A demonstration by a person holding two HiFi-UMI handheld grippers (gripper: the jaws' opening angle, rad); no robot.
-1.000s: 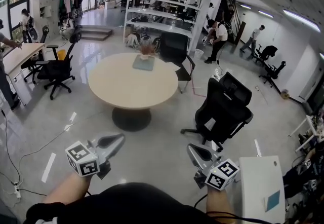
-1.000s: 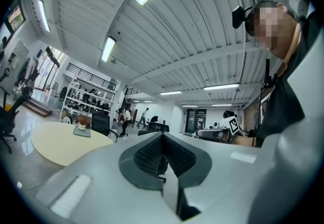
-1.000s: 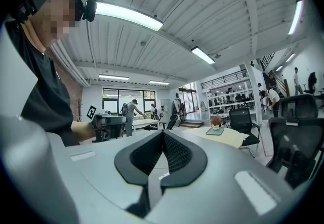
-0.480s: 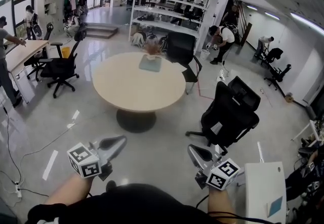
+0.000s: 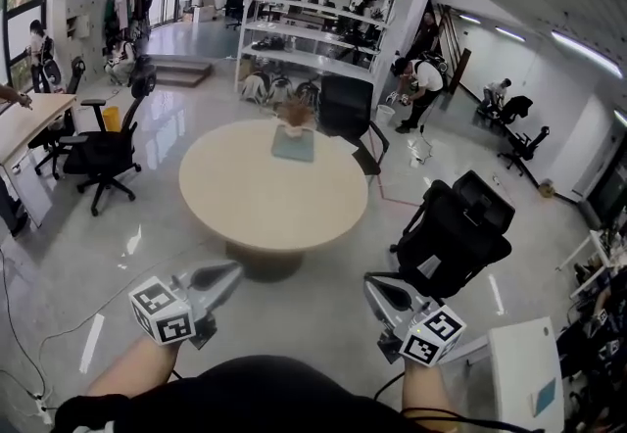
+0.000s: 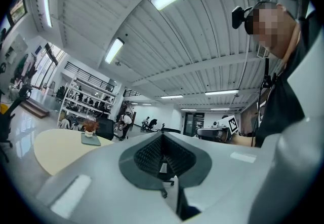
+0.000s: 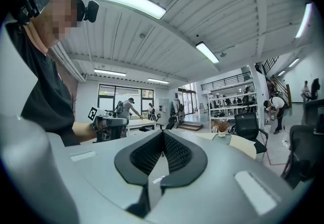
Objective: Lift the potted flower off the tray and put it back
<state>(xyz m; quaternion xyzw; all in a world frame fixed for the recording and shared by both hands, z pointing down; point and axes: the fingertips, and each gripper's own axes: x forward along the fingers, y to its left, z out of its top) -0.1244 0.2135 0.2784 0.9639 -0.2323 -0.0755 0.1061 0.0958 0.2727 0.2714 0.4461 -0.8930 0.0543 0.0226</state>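
- At the far edge of the table (image 5: 265,201): tray (image 5: 292,149) lying flat, flower (image 5: 294,114) upright on it.
- Short of the table's near edge, over floor (image 5: 313,313): left gripper (image 5: 233,269), clenched tip to tip, nothing between the jaws.
- Also short of the near edge, toward the table's right side: right gripper (image 5: 372,284), jaws pressed together, likewise empty.
- Well apart from the flower, both of them, with the whole tabletop between.
- Off the table's right rim: black chair (image 5: 456,235), a strip of floor between it and the rim, close ahead of the right gripper.
- Just behind the far edge, beside the tray: second chair (image 5: 345,108).
- Well off the left rim: third chair (image 5: 98,152).
- Beyond the far edge: shelving (image 5: 313,29), with people near it.
- Nearer than the table's near edge, at far right: white cabinet (image 5: 524,372), just beside the right gripper.
- Open floor widest along the table's left and near sides; tighter on the right.
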